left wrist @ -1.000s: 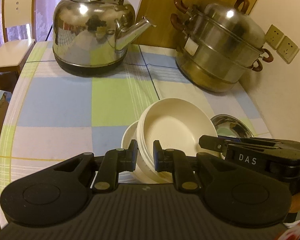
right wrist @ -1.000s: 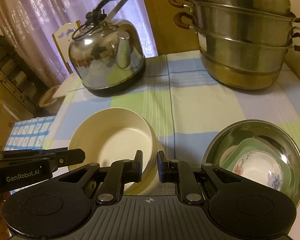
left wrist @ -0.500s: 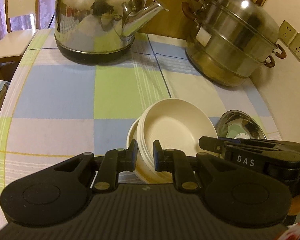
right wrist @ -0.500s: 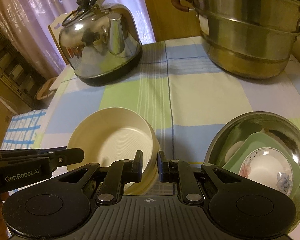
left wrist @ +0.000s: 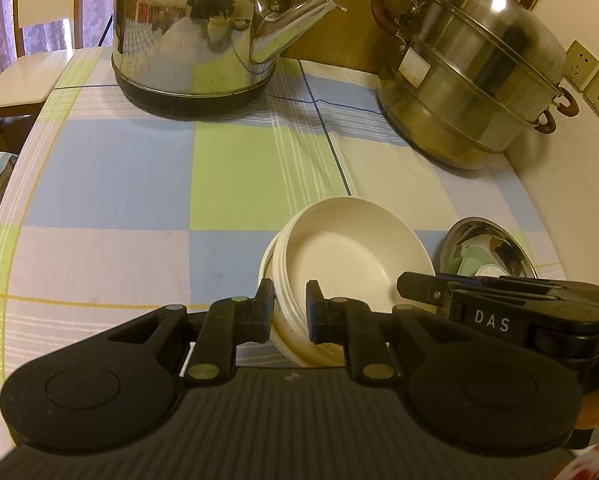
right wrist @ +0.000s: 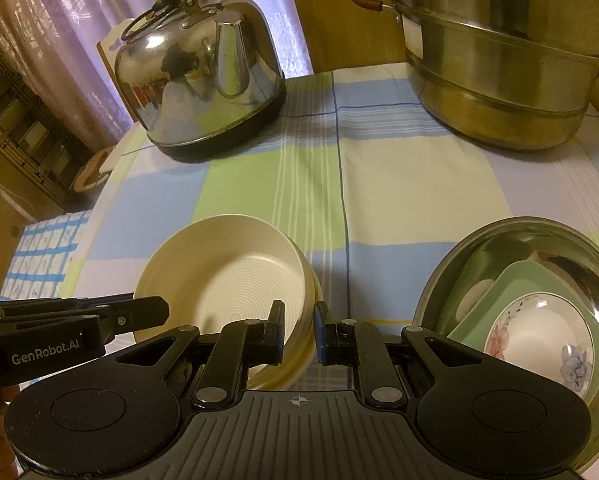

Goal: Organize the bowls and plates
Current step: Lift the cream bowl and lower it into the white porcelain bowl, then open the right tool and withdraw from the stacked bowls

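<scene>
Table (left wrist: pixel 111 184) with checked cloth. Steamer pot (left wrist: pixel 467 80) at the far right of it, kettle (left wrist: pixel 195 36) at the far left. Steel bowl (right wrist: pixel 511 252) near right, a green plate (right wrist: pixel 519 288) and a flowered dish (right wrist: pixel 539 340) stacked inside. Cream bowls (right wrist: pixel 227 280) nested just left of the steel bowl. My left tongs (left wrist: pixel 289 312) clamp narrow on their left rim, my right tongs (right wrist: pixel 299 332) clamp narrow on the right rim.

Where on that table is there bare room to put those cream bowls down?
The widest bare patch is the checked cloth between the kettle, the steamer pot and the cream bowls. The left edge is free too. It is crowded at the near right, where the steel basin holds plates beside the bowls.
</scene>
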Demonstrator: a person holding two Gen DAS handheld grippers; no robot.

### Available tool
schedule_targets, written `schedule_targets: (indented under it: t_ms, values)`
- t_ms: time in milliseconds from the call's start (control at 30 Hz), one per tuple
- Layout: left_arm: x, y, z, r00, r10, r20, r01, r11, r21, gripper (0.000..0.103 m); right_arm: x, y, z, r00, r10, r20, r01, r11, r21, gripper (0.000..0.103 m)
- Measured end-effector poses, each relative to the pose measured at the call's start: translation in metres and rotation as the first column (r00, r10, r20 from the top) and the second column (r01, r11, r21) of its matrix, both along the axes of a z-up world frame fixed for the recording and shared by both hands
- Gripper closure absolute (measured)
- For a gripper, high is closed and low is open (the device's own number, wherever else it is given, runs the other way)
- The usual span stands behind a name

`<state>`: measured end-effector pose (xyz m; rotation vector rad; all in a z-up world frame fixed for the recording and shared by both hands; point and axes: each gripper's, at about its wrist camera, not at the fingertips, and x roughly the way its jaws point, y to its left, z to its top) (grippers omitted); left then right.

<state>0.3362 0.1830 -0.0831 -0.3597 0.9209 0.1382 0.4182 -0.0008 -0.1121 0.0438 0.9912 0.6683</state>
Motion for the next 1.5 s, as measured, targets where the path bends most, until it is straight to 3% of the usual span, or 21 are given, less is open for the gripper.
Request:
schedule_targets:
  t_ms: [633, 800, 900, 967, 1000, 1167, 1500]
  values:
    - [0.002, 0.0, -0.005, 1.0, 0.001, -0.016, -0.002, 1.0, -0.009, 0.088, -0.001, 0.0, 0.001, 1.0, -0.002, 0.001, 0.002, 1.0, 0.001, 0.088]
    - [-0.001, -0.001, -0.002, 1.0, 0.006, -0.004, -0.006, 1.0, -0.011, 0.079, 0.0, -0.003, 0.002, 1.0, -0.018, 0.007, 0.018, 1.0, 0.017, 0.087]
    - [-0.006, -0.002, 0.003, 1.0, 0.009, 0.012, -0.009, 1.0, -0.013, 0.073, -0.001, -0.009, 0.005, 0.999, -0.035, 0.007, 0.035, 0.999, 0.037, 0.074]
    - [-0.01, -0.004, 0.008, 1.0, 0.011, 0.024, -0.011, 1.0, -0.008, 0.066, -0.004, -0.015, 0.01, 0.998, -0.057, 0.019, 0.055, 0.997, 0.059, 0.044]
    - [-0.013, -0.005, 0.011, 0.999, 0.011, 0.031, -0.011, 1.0, -0.003, 0.064, -0.006, -0.018, 0.013, 0.997, -0.066, 0.028, 0.064, 0.995, 0.072, 0.041]
    - [-0.032, -0.011, 0.027, 0.998, 0.016, 0.055, -0.017, 0.999, 0.029, 0.038, -0.016, -0.034, 0.025, 0.996, -0.073, 0.041, 0.069, 0.993, 0.099, 0.035]
    - [-0.083, -0.029, 0.038, 0.999, 0.024, 0.025, -0.026, 0.997, 0.071, 0.028, -0.051, -0.087, 0.041, 0.995, -0.097, 0.033, 0.093, 0.988, 0.126, 0.025]
